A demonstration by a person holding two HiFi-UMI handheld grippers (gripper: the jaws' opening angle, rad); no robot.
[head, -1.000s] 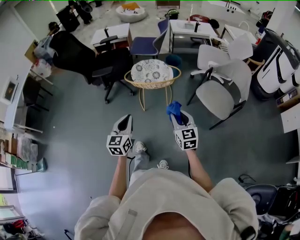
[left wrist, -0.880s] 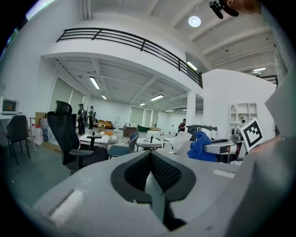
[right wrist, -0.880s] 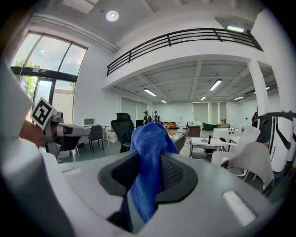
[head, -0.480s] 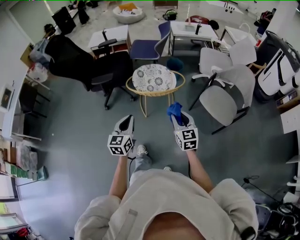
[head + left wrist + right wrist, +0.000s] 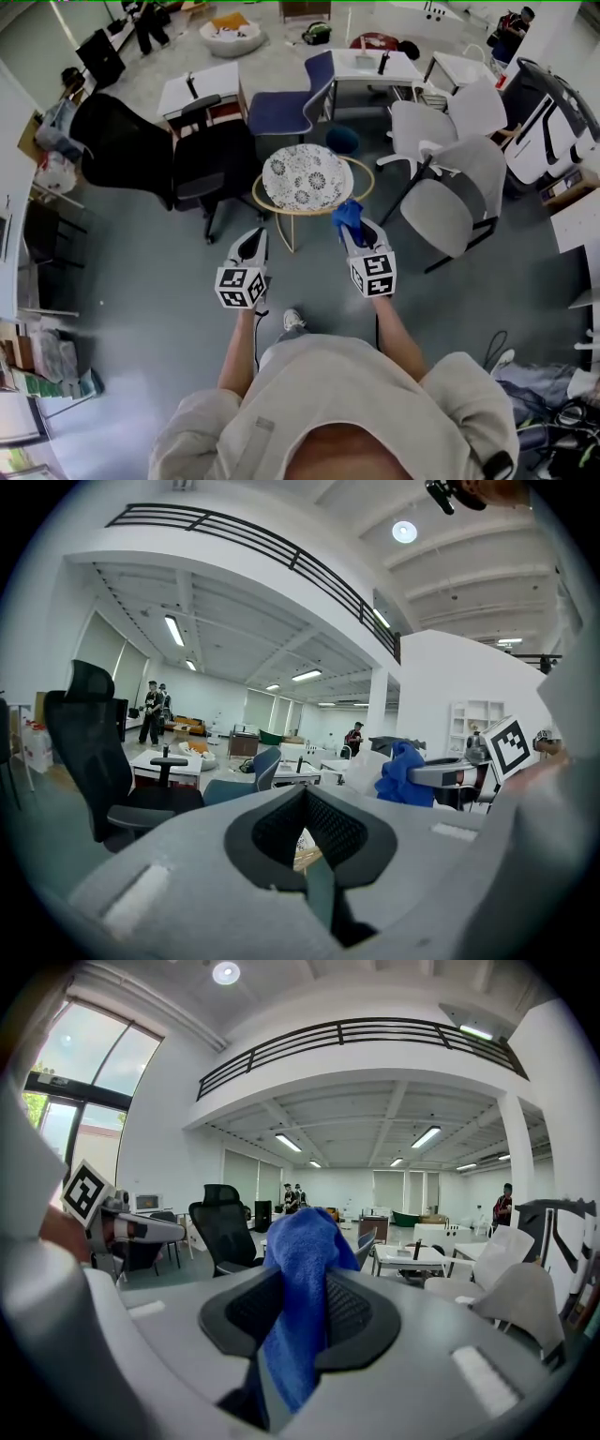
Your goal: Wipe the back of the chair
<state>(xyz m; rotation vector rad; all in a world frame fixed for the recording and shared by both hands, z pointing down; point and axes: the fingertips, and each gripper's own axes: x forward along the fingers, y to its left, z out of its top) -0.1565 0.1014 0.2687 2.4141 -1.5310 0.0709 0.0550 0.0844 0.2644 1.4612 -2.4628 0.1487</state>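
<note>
Blue cloth [image 5: 348,216] clamped in right gripper [image 5: 353,231]; left gripper [image 5: 251,246] closed, empty. Wicker chair [image 5: 255,194] at frame centre, lower than a second ago, nearer both grippers.

The grey floor [image 5: 141,281] carries a round rattan chair [image 5: 305,178] with a patterned cushion at its middle. A black office chair [image 5: 211,150] stands just left of it and grey chairs [image 5: 450,202] to its right. A blue chair [image 5: 281,108] and white tables [image 5: 202,82] stand farther off. The person's shoe [image 5: 292,321] rests on the near floor.
</note>
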